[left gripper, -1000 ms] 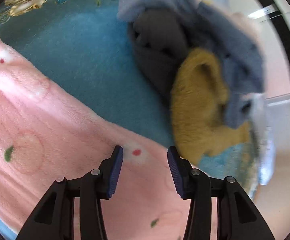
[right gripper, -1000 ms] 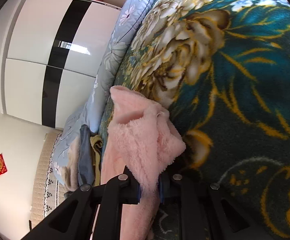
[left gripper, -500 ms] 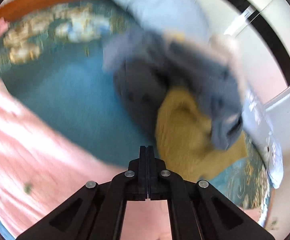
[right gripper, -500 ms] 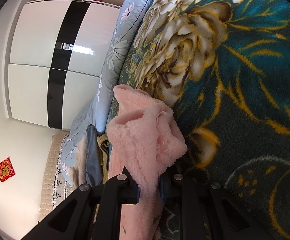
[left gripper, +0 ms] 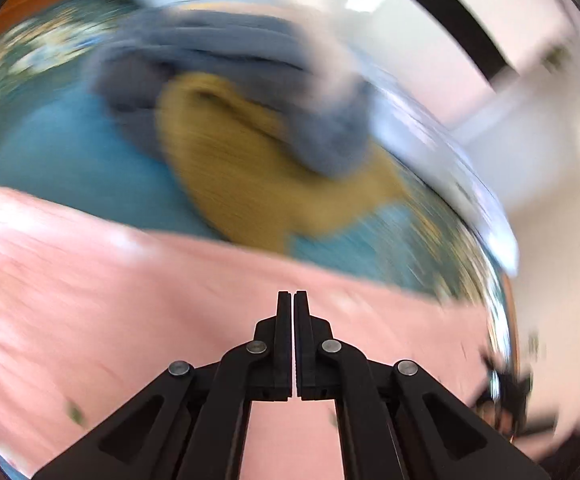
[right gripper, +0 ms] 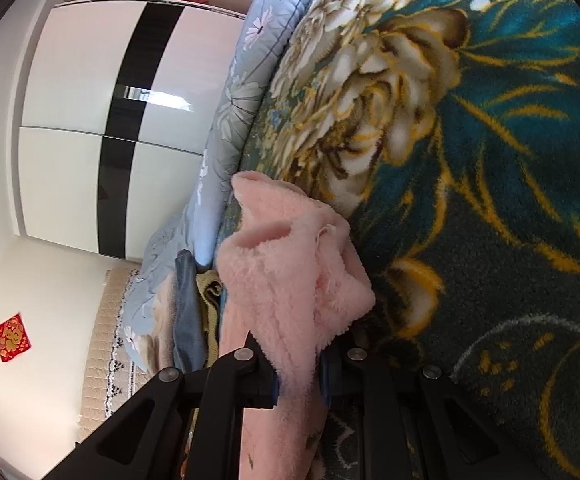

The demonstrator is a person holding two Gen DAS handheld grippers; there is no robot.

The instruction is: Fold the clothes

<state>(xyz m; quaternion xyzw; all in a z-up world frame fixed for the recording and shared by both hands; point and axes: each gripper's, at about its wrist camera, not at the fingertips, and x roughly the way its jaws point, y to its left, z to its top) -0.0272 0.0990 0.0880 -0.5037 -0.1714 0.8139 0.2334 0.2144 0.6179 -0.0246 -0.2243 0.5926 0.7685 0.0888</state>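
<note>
My right tongs (right gripper: 298, 376) are clamped on the pink fleece garment (right gripper: 290, 280) lying on the flowered blanket (right gripper: 490, 160), while my left tongs (left gripper: 293, 300) are pressed together, empty, above its pink cloth (left gripper: 129, 300).

Your right gripper (right gripper: 298, 380), matt black plastic with metal rivets, pinches a fluffy pink fleece garment (right gripper: 290, 280). At three o'clock lies a plush floral blanket (right gripper: 490, 160); at ten o'clock, glossy wardrobe doors (right gripper: 81, 120).
</note>
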